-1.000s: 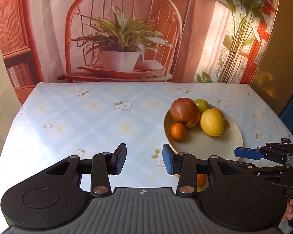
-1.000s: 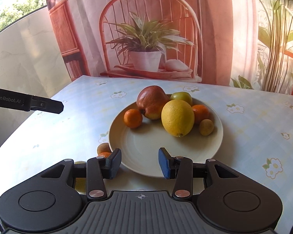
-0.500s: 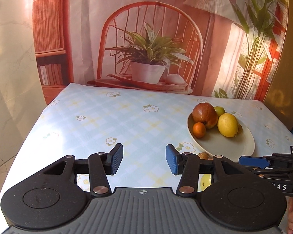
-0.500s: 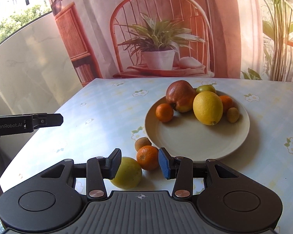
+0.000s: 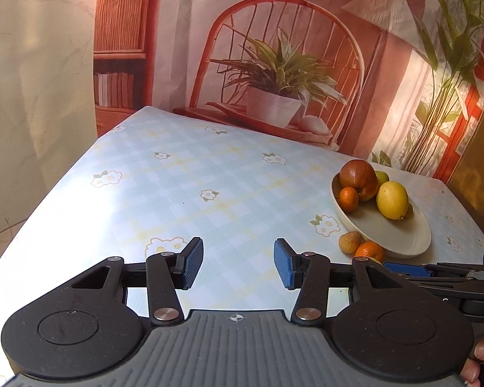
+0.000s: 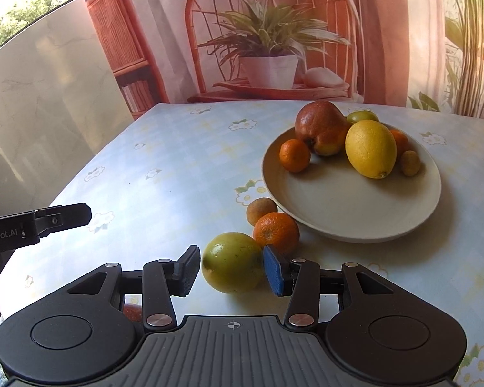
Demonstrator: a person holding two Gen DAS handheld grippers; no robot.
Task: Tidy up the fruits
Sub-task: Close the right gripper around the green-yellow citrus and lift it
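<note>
Straddling yellow-green fruit (image 6: 232, 262), right hand-held gripper (image 6: 230, 269), fingers spread

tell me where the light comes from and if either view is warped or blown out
Right wrist view: sun from the upper left, so the lemon and plate cast shadows to the lower right; sky at the top left corner is overexposed. Left wrist view: a bright washed-out patch on the tablecloth at left. Both views: fisheye bends the table edges and backdrop; fruit stays sharp.

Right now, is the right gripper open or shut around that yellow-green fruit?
Open. The right gripper straddles the yellow-green fruit on the table, with a gap showing beside its left finger.
</note>
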